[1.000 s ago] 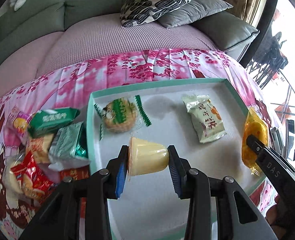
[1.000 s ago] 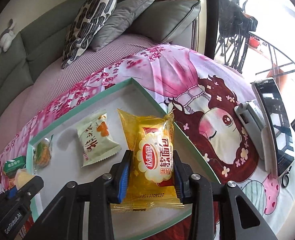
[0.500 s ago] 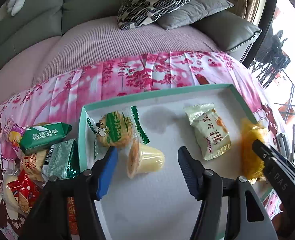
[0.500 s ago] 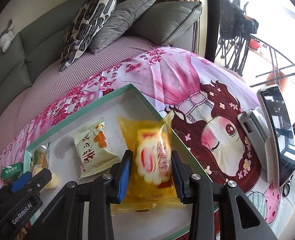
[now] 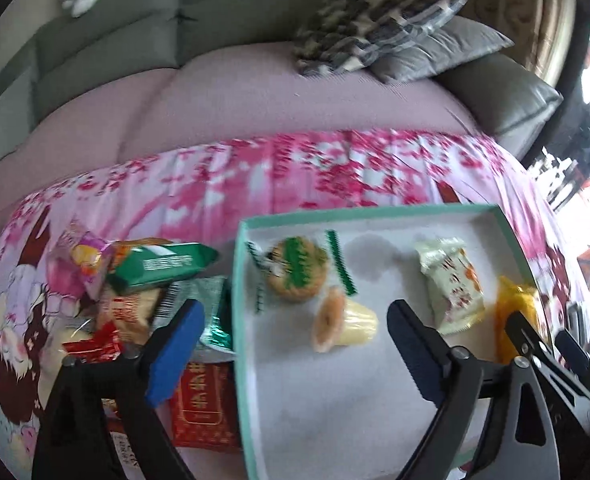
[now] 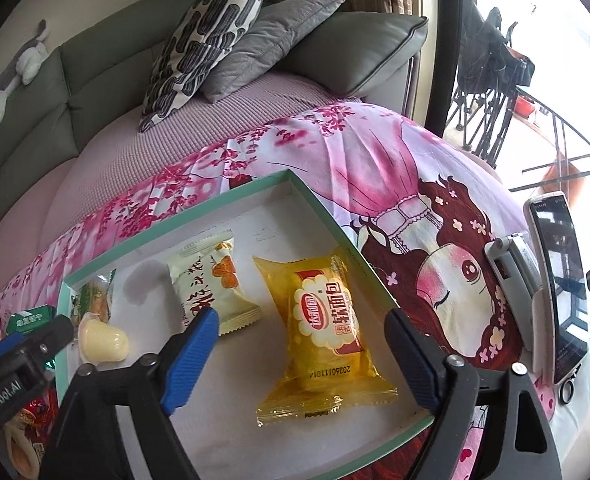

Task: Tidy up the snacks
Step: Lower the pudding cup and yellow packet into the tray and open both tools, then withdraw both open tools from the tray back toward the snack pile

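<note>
A teal-rimmed white tray (image 5: 237, 320) (image 6: 335, 220) holds a green-wrapped cookie (image 5: 297, 270), a yellow jelly cup (image 5: 345, 324) (image 6: 103, 342) on its side, a pale snack pack (image 5: 453, 286) (image 6: 211, 286) and a yellow bread pack (image 6: 327, 332) (image 5: 515, 320). My left gripper (image 5: 295, 354) is open and empty, pulled back from the jelly cup, over the tray's left rim. My right gripper (image 6: 303, 356) is open, its fingers on either side of the bread pack, which lies flat in the tray.
A pile of loose snack packs (image 5: 135, 292) lies left of the tray on the pink floral cloth (image 5: 295, 172). A phone on a stand (image 6: 559, 292) sits to the right. A grey sofa with cushions (image 6: 223, 36) is behind.
My left gripper opened, let go of the jelly cup in the tray and drew back left. My right gripper opened and released the yellow bread pack into the tray.
</note>
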